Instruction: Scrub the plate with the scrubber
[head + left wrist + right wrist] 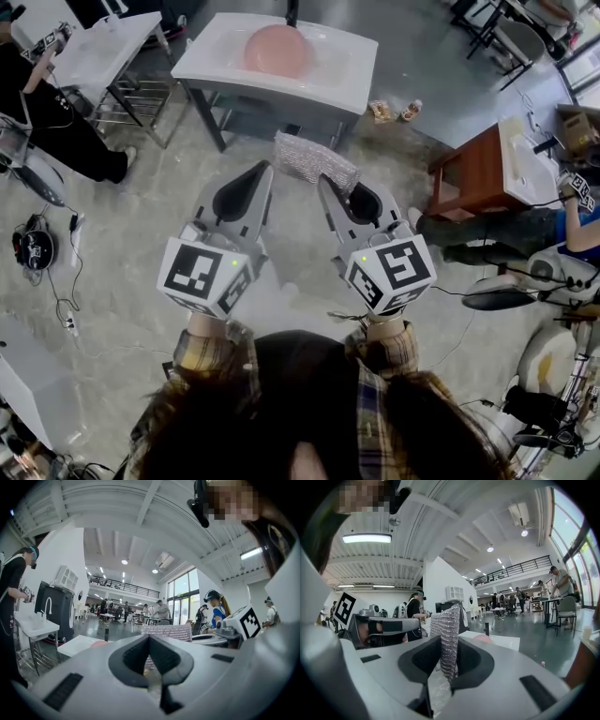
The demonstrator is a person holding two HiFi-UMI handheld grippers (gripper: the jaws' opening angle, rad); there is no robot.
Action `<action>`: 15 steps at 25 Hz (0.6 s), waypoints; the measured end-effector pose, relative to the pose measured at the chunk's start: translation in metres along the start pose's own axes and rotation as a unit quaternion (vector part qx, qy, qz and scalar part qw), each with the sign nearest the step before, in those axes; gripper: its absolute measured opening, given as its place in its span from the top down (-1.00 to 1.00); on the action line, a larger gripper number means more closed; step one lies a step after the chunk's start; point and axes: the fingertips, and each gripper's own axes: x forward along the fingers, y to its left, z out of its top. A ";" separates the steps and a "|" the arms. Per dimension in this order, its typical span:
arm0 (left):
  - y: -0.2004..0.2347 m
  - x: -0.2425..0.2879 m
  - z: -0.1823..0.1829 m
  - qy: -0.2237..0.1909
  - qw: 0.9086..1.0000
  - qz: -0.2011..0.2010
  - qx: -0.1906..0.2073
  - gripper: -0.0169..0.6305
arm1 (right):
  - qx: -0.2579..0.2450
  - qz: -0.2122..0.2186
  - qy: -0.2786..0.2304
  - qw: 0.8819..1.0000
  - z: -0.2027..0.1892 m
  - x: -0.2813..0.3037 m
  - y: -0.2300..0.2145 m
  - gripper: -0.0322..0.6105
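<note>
A pink plate (277, 49) lies in the white sink (349, 86) ahead of me; it shows as a pink patch (98, 644) in the left gripper view and a pink patch (481, 638) in the right gripper view. My right gripper (328, 184) is shut on a silvery mesh scrubber (315, 159), which stands upright between its jaws (450, 634). The left gripper (266, 171) is beside it, shut with nothing between its jaws, tips close to the scrubber's left edge (168, 632). Both grippers hang well short of the sink.
A second white table (103, 47) stands at the far left with a person in black (56, 127) at it. A wooden stand (473, 173) is at the right. Cables and a headset (37, 248) lie on the floor at the left.
</note>
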 end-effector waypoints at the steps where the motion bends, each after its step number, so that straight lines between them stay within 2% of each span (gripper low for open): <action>1: 0.008 0.005 0.001 -0.002 1.000 0.001 -0.001 0.90 | -0.001 0.000 -0.001 1.000 0.001 0.008 -0.002 0.64; 7: 0.071 0.039 0.010 -0.005 1.000 0.007 0.002 0.90 | 0.000 -0.004 0.001 1.000 0.010 0.071 -0.019 0.64; 15: 0.164 0.094 0.025 0.001 1.000 -0.007 0.007 0.90 | 0.014 -0.013 0.002 1.000 0.028 0.175 -0.038 0.64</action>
